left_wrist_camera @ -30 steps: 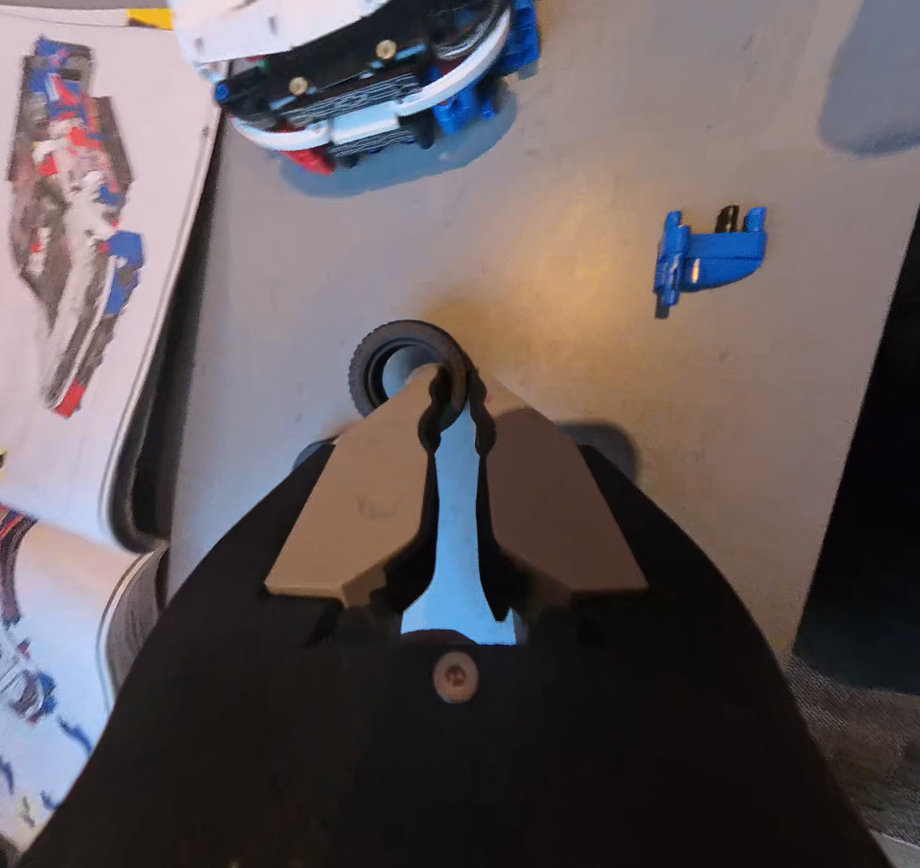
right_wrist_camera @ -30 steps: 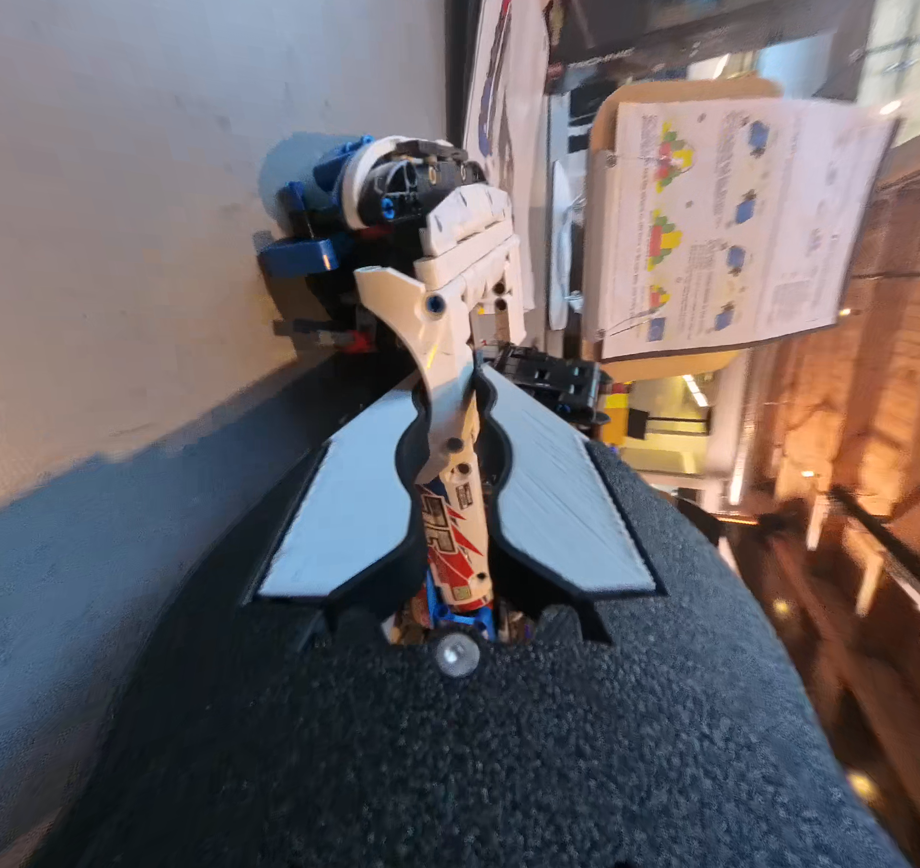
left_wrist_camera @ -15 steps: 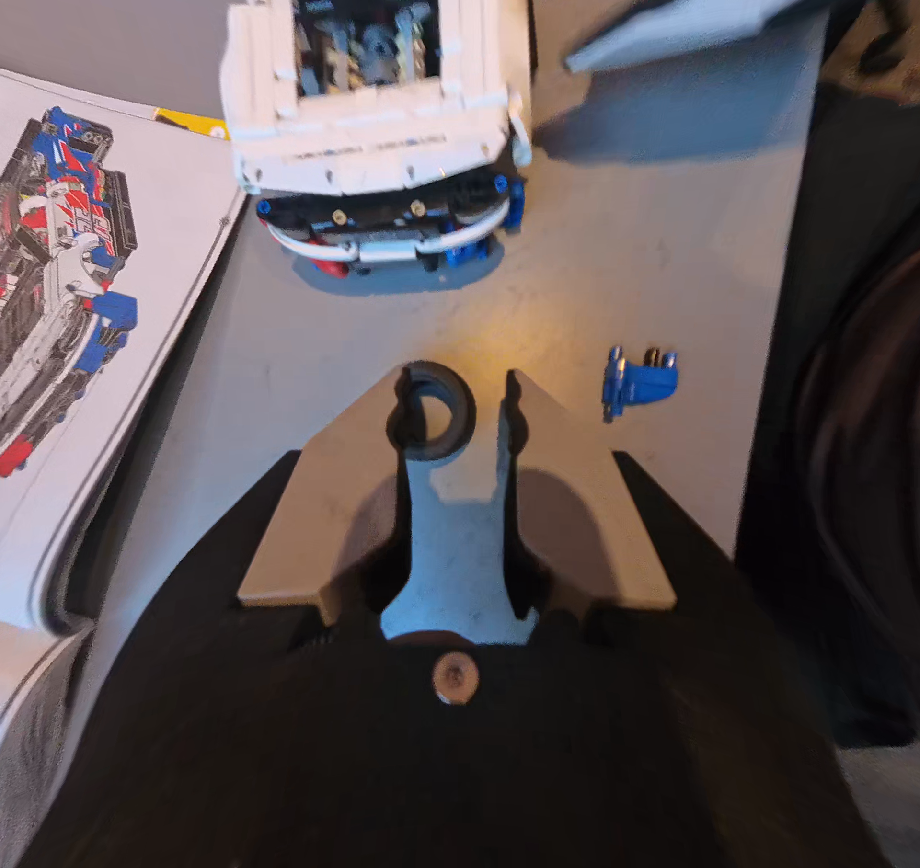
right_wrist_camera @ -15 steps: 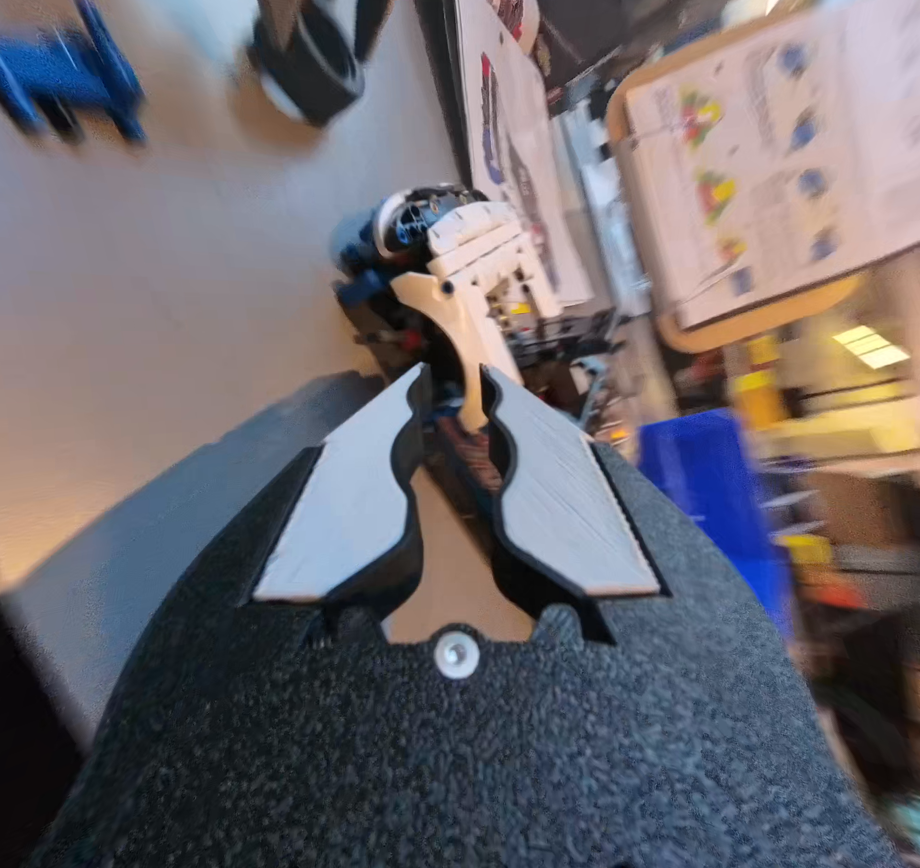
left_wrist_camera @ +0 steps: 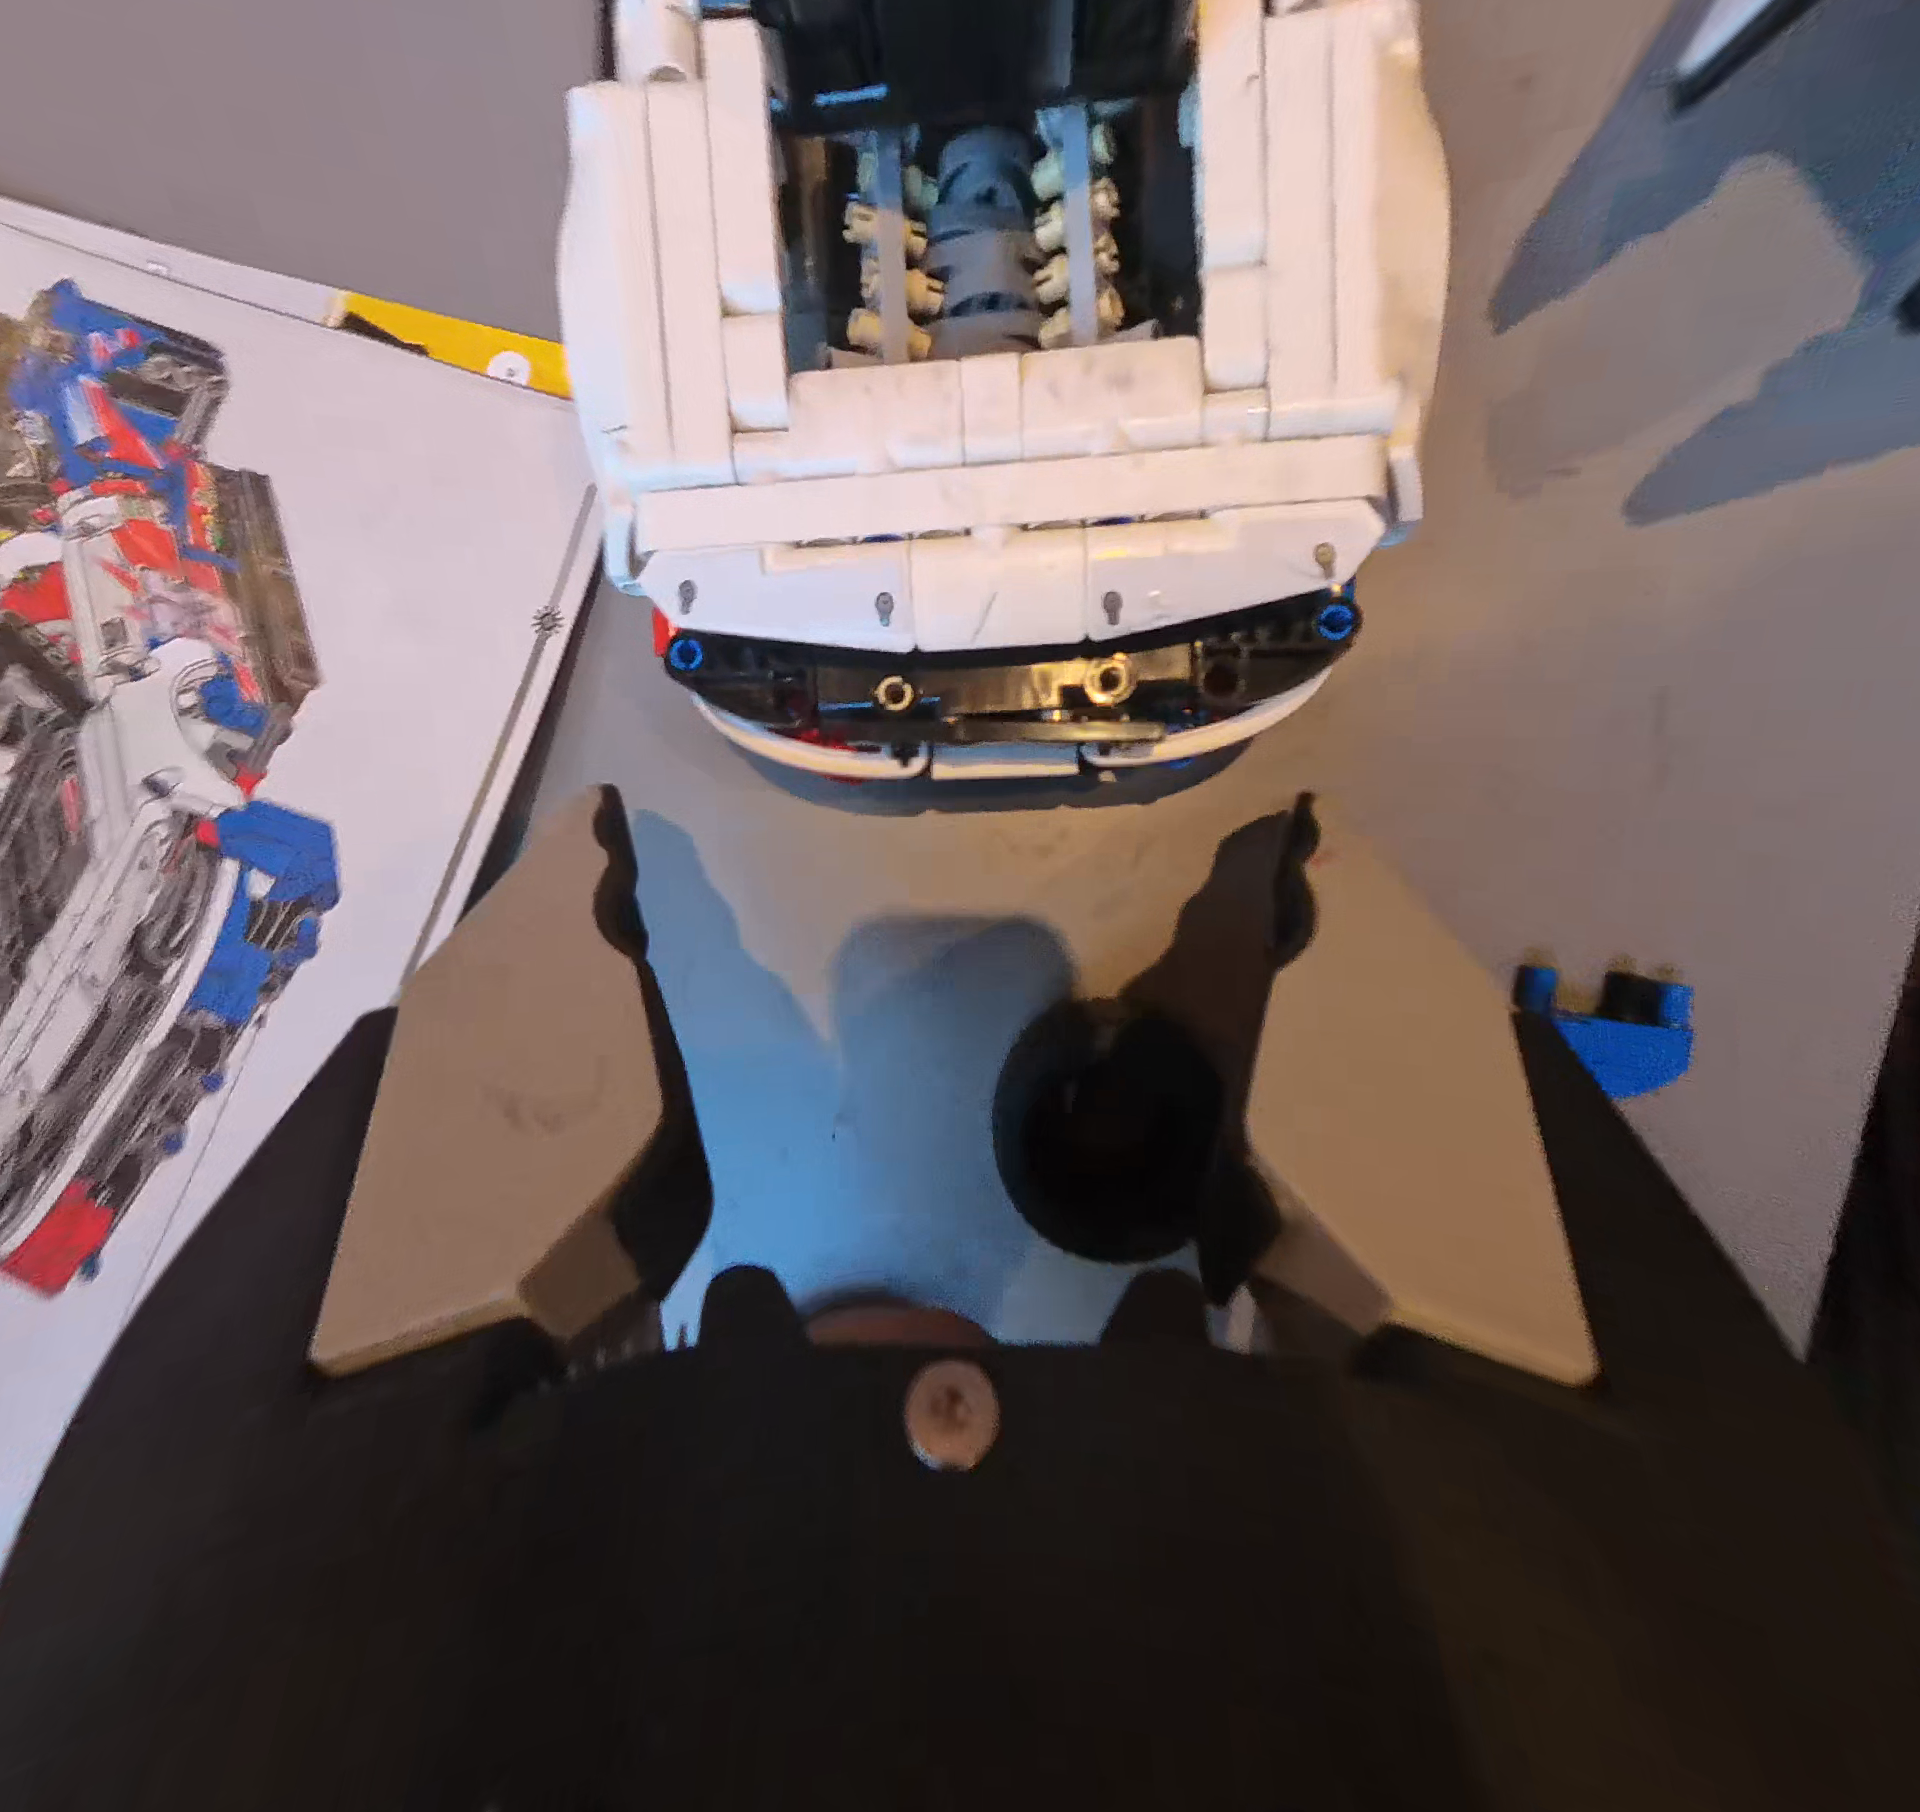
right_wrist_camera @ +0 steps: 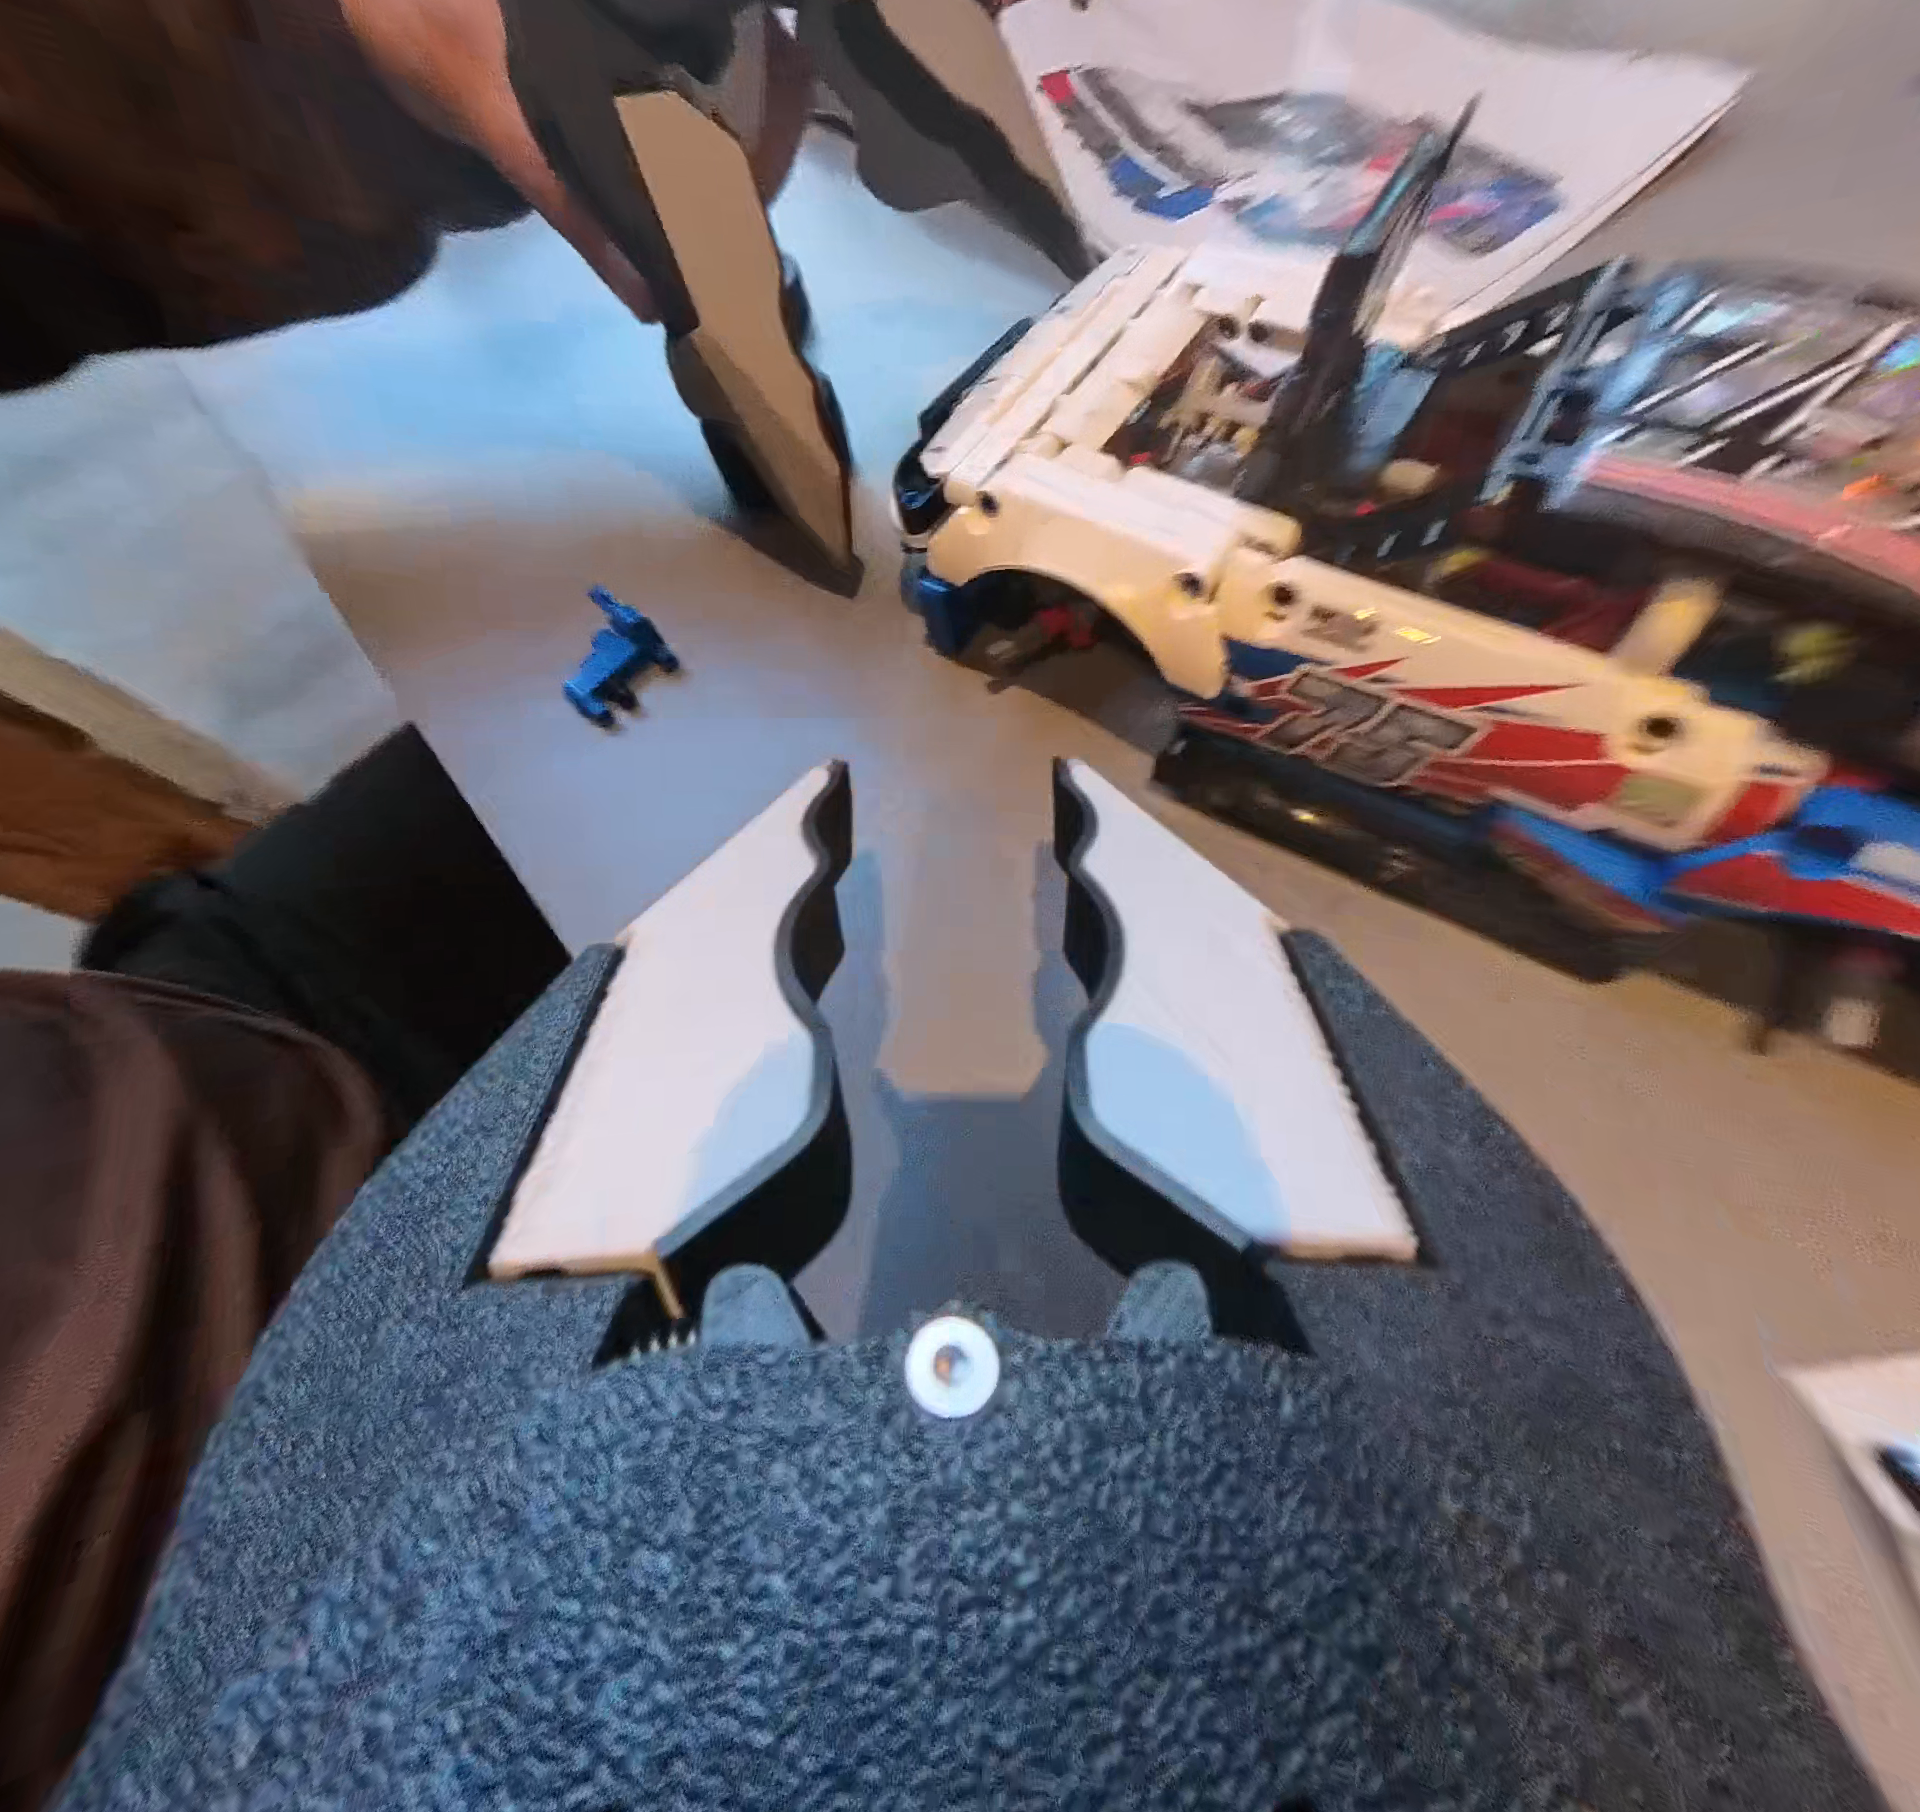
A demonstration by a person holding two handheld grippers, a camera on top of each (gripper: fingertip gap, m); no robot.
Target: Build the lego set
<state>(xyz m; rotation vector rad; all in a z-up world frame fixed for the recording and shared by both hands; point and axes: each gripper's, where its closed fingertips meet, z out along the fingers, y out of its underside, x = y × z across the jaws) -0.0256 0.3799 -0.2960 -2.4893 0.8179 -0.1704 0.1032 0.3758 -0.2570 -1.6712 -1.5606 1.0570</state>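
Grey tabletop (left_wrist_camera: 1558, 723) is the whole workspace, with the lego car (left_wrist_camera: 997, 474) parked in the middle of it, so I'll place everything off the car. It sits on its underside with no wheel in the front arch on the side the right wrist view shows, nose pointing at the left gripper (left_wrist_camera: 951, 817), which hovers just in front of the bumper with its fingers spread wide and nothing pinched between them. A black tire (left_wrist_camera: 1112, 1128) sits low between those fingers, up against the right-hand one; it looks loose rather than gripped, though I can't tell if it's resting on the table or leaning on the finger. My guess is it's waiting there to be re-grabbed for that arch. A small blue piece (right_wrist_camera: 615, 666) lies on the table a bit off the car's nose, apart from both tools, probably staged for a later step. The manual (left_wrist_camera: 208, 723) lies open beside the car's other flank, handy for checking. The right gripper (right_wrist_camera: 951, 775) hangs back off the car's side, fingers narrowly apart and empty, so the car stands unheld.
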